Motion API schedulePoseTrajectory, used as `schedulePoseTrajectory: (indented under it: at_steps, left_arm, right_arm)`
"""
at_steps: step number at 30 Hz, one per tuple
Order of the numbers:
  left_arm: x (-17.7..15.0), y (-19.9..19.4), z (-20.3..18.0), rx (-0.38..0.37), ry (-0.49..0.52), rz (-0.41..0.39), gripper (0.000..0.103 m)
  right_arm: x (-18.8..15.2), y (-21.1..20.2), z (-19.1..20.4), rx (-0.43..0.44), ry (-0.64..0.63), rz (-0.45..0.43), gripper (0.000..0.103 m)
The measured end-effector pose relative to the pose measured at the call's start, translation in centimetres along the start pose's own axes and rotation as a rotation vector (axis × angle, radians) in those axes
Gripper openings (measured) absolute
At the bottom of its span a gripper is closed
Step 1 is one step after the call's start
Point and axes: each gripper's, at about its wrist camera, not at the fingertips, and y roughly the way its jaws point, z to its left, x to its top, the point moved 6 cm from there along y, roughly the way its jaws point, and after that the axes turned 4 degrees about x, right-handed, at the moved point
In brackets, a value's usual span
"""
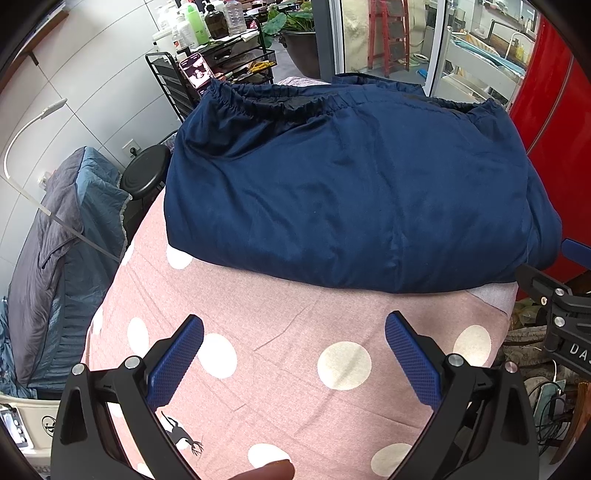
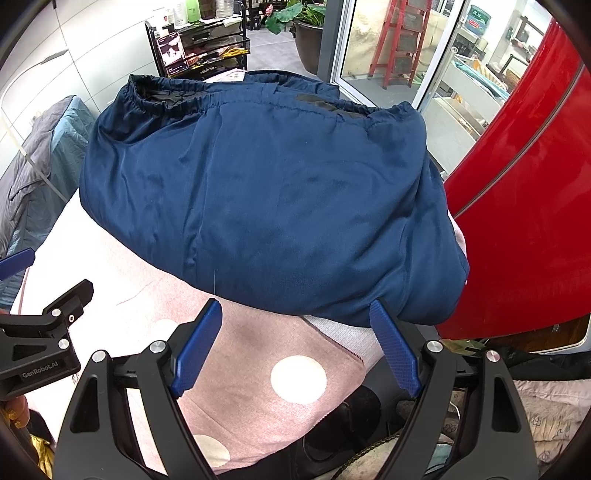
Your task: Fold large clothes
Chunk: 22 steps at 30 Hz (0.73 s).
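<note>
Navy garment (image 1: 351, 192) lies folded on the pink-dotted bench (image 1: 295, 332), long axis crosswise, ahead of both grippers. Left gripper (image 1: 294, 326) jaws apart, empty, short of the near edge. Right gripper (image 2: 295, 314), jaws apart and empty, sits nearer, at that edge.

A lived-in home room; a bottle-laden black trolley (image 1: 229, 55) at upper left; a potted plant (image 1: 295, 26) at top centre; a red fridge (image 2: 524, 192) at right.
</note>
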Motion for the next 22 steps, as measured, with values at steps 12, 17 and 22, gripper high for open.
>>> schedulePoseTrajectory:
  at_steps: [12, 17, 22]
  left_arm:
    - [0.0, -1.1, -0.3, -0.019, 0.002, -0.080, 0.097]
    - [0.1, -1.1, -0.5, 0.004, 0.023, -0.066, 0.097]
    - [0.3, -1.1, -0.4, 0.001, 0.015, -0.065, 0.097]
  right_arm:
    - [-0.2, 0.1, -0.1, 0.001, 0.003, 0.001, 0.082]
    - [-0.2, 0.1, -0.1, 0.000, 0.003, -0.001, 0.082]
    - [-0.3, -0.1, -0.1, 0.000, 0.009, -0.005, 0.082]
